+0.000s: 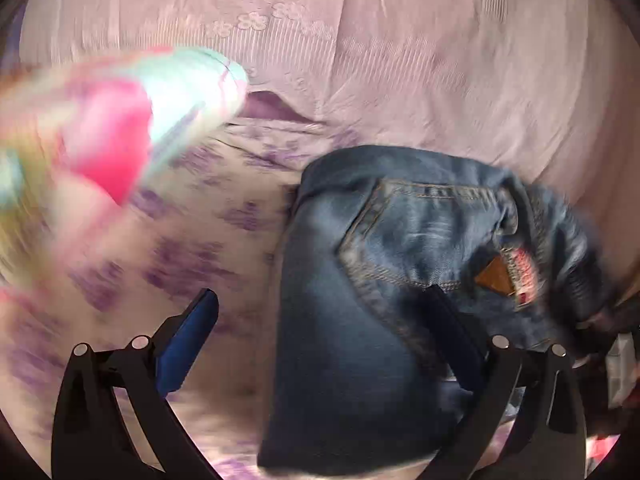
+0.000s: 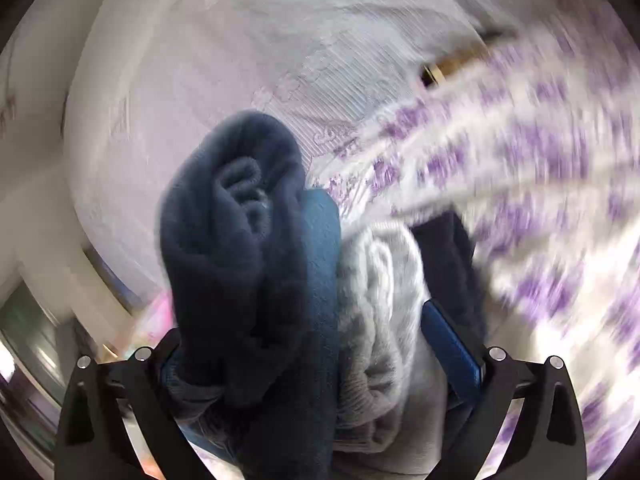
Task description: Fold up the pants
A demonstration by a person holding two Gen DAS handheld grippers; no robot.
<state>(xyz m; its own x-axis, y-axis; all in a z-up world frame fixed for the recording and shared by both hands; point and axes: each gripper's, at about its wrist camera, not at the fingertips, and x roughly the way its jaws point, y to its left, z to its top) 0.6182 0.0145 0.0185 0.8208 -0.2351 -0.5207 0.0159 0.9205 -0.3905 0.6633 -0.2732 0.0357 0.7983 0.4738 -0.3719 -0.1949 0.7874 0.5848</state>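
Note:
Folded blue jeans (image 1: 360, 280) lie on the flowered sheet, back pocket and brown leather patch (image 1: 494, 276) facing up. My left gripper (image 1: 320, 296) is open wide above their near edge, its right finger over the denim and its left blue pad (image 1: 188, 340) over the sheet. In the right wrist view a bundle of clothes fills the gap of my right gripper (image 2: 308, 320): navy fleece (image 2: 232, 240), a strip of denim (image 2: 320, 248) and grey knit (image 2: 380, 300). Those jaws stand wide too. The right pad (image 2: 452, 340) shows bare; navy cloth hides the left finger.
A lilac embroidered bedspread (image 1: 380, 60) covers the far part of the bed; a white sheet with purple flowers (image 2: 540, 160) lies nearer. A blurred pink and mint-green item (image 1: 120, 132) sits at the left. A white wall or frame (image 2: 36, 208) borders the bed.

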